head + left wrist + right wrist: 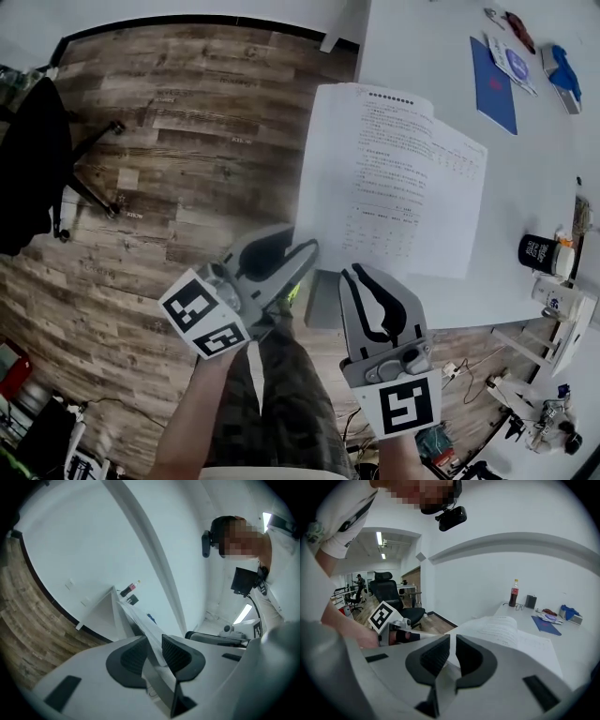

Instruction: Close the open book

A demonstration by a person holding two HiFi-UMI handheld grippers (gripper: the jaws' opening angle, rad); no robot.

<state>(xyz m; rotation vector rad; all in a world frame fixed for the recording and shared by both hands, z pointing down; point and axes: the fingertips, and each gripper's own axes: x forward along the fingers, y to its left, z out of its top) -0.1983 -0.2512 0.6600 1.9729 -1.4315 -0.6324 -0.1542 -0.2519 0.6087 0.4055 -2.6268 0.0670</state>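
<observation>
An open book (403, 178) with printed white pages lies on the white table (422, 47), its left half raised off the table's left edge. My left gripper (307, 248) is at the lower left corner of that raised half. In the left gripper view the leaf (136, 616) runs edge-on between the pads, and the left gripper (154, 651) is shut on it. My right gripper (349, 272) sits at the book's near edge, close beside the left one. Its jaws stand almost together with only a thin slit, and nothing shows between them (453, 648); the book (501, 630) lies just beyond.
A blue booklet (494, 84) and small items lie at the table's far right. A black cup (537, 251) stands near the right front edge, a cola bottle (514, 593) at the far end. An office chair (37, 159) stands on the wood floor at the left.
</observation>
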